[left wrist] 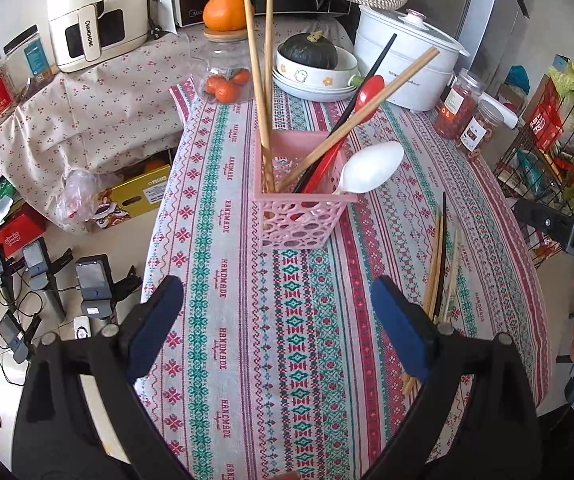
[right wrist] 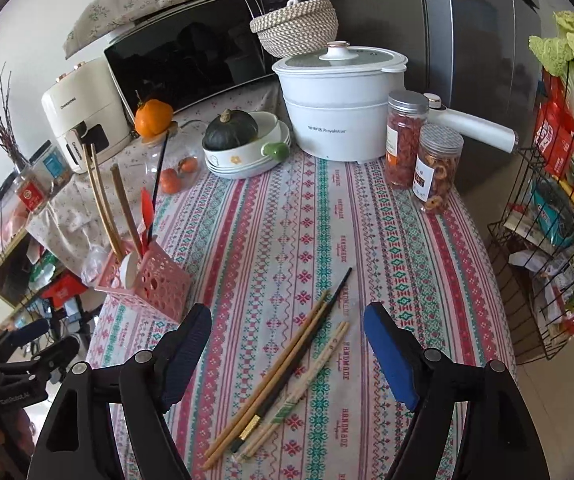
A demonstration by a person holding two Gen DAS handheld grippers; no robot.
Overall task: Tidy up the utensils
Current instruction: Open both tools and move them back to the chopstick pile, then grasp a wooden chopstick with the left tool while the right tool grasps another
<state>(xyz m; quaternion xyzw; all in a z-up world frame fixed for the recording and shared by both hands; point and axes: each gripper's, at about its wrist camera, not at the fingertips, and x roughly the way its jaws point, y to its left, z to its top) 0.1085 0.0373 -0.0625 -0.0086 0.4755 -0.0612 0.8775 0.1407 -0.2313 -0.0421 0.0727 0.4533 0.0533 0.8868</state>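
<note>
A pink perforated utensil holder stands on the patterned tablecloth and holds wooden chopsticks, a black chopstick, a red spoon and a white spoon. It also shows at the left of the right wrist view. Several loose chopsticks, wooden, black and a wrapped pair, lie on the cloth between my right gripper's fingers. They show at the right of the left wrist view. My left gripper is open and empty, short of the holder. My right gripper is open above the loose chopsticks.
A white electric pot, stacked bowls with a dark squash, two snack jars and a glass jar with tangerines stand at the table's back. A wire rack with vegetables stands right. The table's left edge drops to floor clutter.
</note>
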